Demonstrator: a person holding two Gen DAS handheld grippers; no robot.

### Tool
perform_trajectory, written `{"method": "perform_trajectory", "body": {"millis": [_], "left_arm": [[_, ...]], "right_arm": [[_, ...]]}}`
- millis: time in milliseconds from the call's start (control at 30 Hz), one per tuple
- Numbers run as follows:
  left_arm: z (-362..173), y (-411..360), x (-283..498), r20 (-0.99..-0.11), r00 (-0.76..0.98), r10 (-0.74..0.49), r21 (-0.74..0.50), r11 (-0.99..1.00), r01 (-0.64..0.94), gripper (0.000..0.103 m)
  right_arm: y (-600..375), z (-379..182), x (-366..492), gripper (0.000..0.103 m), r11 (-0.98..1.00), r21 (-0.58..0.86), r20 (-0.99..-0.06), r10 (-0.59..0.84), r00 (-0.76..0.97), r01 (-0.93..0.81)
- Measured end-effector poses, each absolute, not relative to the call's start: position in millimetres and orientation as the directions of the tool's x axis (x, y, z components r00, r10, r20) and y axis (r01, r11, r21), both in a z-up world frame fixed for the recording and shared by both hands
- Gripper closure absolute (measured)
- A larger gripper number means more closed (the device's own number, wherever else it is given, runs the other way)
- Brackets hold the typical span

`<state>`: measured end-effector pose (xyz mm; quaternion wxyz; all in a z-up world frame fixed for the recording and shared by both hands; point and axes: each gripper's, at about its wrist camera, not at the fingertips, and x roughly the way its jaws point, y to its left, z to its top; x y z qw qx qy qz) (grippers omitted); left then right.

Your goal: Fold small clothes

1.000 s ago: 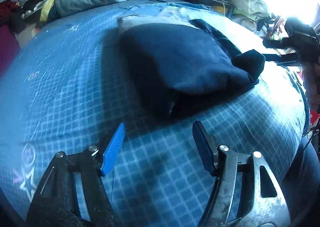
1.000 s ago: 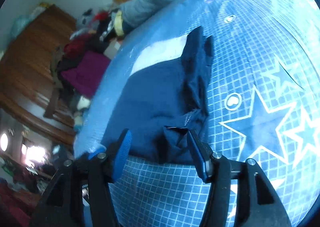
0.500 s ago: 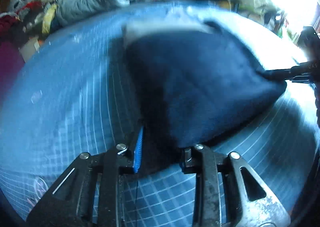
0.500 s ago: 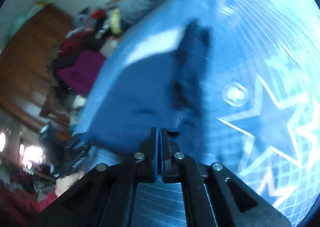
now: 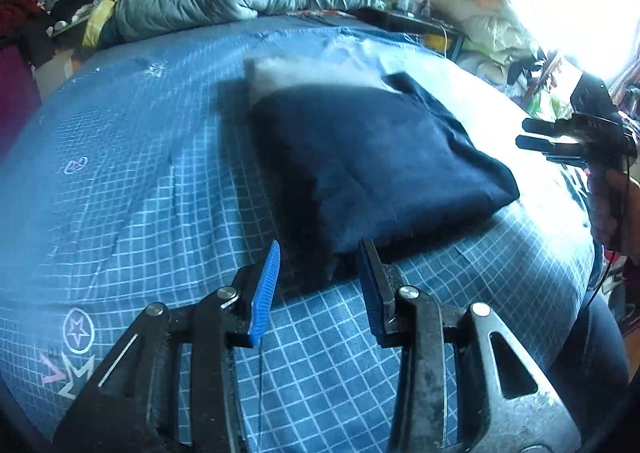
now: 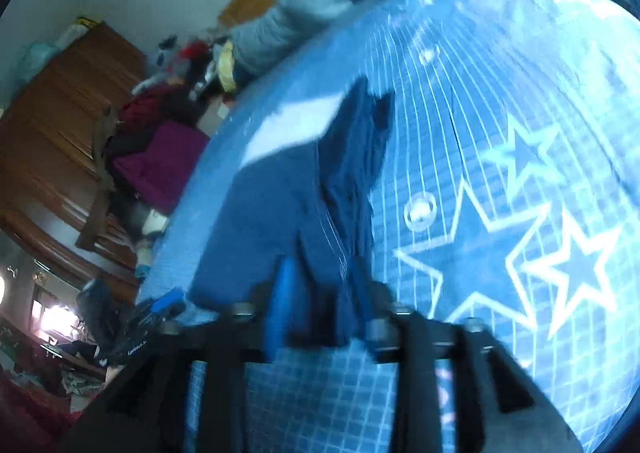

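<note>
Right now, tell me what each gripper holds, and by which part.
Nothing is held. The left gripper, jaws opening, stands just short of the folded navy garment; the right gripper, also opening, has let go of its edge.

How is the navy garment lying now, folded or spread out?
Folded: the navy garment lies as a compact, thick rectangle with layered edges on the bedsheet.

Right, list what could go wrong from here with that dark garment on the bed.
1. The navy garment looks loosely folded; its near corner sits between the opening jaws of the left hand-held gripper and could drag out if snagged.
2. In the blurred right wrist view, the right hand-held gripper is opening at the bunched edge, which may flop open.
</note>
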<state>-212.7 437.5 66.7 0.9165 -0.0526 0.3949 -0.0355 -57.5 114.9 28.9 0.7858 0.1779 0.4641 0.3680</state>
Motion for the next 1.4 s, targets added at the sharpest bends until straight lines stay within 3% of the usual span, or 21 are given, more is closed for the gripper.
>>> {"method": "perform_trajectory", "body": {"millis": [67, 200, 233, 267, 333, 367, 433, 500, 633, 767, 867, 900, 1033, 1133, 1200, 1267, 1333, 1400], "left_arm": [[65, 443, -203, -0.72, 0.688, -0.095, -0.129, 0.992, 0.002, 0.064], [61, 442, -188, -0.711, 0.698, -0.09, -0.147, 0.989, -0.022, 0.064], [60, 441, -185, -0.711, 0.698, -0.091, -0.147, 0.989, -0.021, 0.064], [59, 440, -183, -0.714, 0.694, -0.097, -0.155, 0.988, -0.021, 0.064], [56, 439, -179, -0.712, 0.694, -0.106, -0.17, 0.985, -0.023, 0.064], [57, 439, -177, -0.709, 0.697, -0.107, -0.169, 0.985, -0.021, 0.064], [56, 438, -171, -0.703, 0.703, -0.107, -0.167, 0.986, -0.017, 0.061], [54, 439, -167, -0.705, 0.701, -0.108, -0.173, 0.985, -0.023, 0.056], [69, 442, -166, -0.676, 0.731, -0.098, -0.175, 0.984, -0.03, 0.058], [78, 432, -155, -0.644, 0.754, -0.127, -0.137, 0.989, 0.049, 0.059], [17, 427, -126, -0.782, 0.618, -0.082, -0.05, 0.996, 0.069, 0.054], [7, 433, -123, -0.783, 0.612, -0.114, -0.095, 0.993, 0.064, 0.054], [44, 438, -115, -0.78, 0.612, -0.131, -0.106, 0.991, 0.077, 0.066], [81, 453, -101, -0.691, 0.7, -0.179, -0.168, 0.982, 0.085, 0.088], [94, 458, -77, -0.65, 0.737, -0.186, -0.172, 0.981, 0.096, 0.088], [79, 456, -47, -0.673, 0.717, -0.181, -0.143, 0.983, 0.113, 0.083], [22, 443, -14, -0.784, 0.617, -0.071, 0.015, 0.991, 0.133, 0.083], [18, 438, -17, -0.745, 0.666, -0.04, 0.079, 0.986, 0.148, 0.085]], "right_arm": [[131, 32, -44, 0.034, 0.681, 0.591, -0.603, 0.729, 0.323, -0.433], [173, 7, 2, 0.032, 0.718, 0.536, -0.67, 0.682, 0.293, -0.444], [181, -1, 10, 0.036, 0.729, 0.526, -0.692, 0.666, 0.278, -0.439], [188, -12, 19, 0.056, 0.743, 0.52, -0.717, 0.648, 0.257, -0.422], [192, -24, 30, 0.083, 0.73, 0.556, -0.711, 0.665, 0.227, -0.397], [193, -19, 31, 0.089, 0.734, 0.534, -0.711, 0.658, 0.247, -0.419], [190, -8, 35, 0.092, 0.724, 0.528, -0.682, 0.673, 0.286, -0.445], [185, -21, 42, 0.092, 0.727, 0.534, -0.687, 0.67, 0.28, -0.431], [173, -45, 45, 0.093, 0.702, 0.595, -0.665, 0.703, 0.251, -0.392], [177, -30, 39, 0.084, 0.718, 0.547, -0.69, 0.678, 0.255, -0.43], [180, -35, 40, 0.087, 0.714, 0.558, -0.694, 0.681, 0.234, -0.424], [179, -40, 41, 0.087, 0.701, 0.579, -0.679, 0.697, 0.23, -0.415], [175, -50, 38, 0.092, 0.678, 0.6, -0.646, 0.724, 0.243, -0.424], [171, -53, 37, 0.092, 0.668, 0.61, -0.633, 0.734, 0.245, -0.427], [167, -55, 37, 0.092, 0.66, 0.621, -0.625, 0.743, 0.241, -0.422], [163, -57, 37, 0.092, 0.658, 0.625, -0.623, 0.745, 0.239, -0.421], [159, -58, 37, 0.092, 0.656, 0.628, -0.621, 0.747, 0.237, -0.418], [153, -59, 38, 0.092, 0.65, 0.636, -0.615, 0.753, 0.236, -0.417]]}}
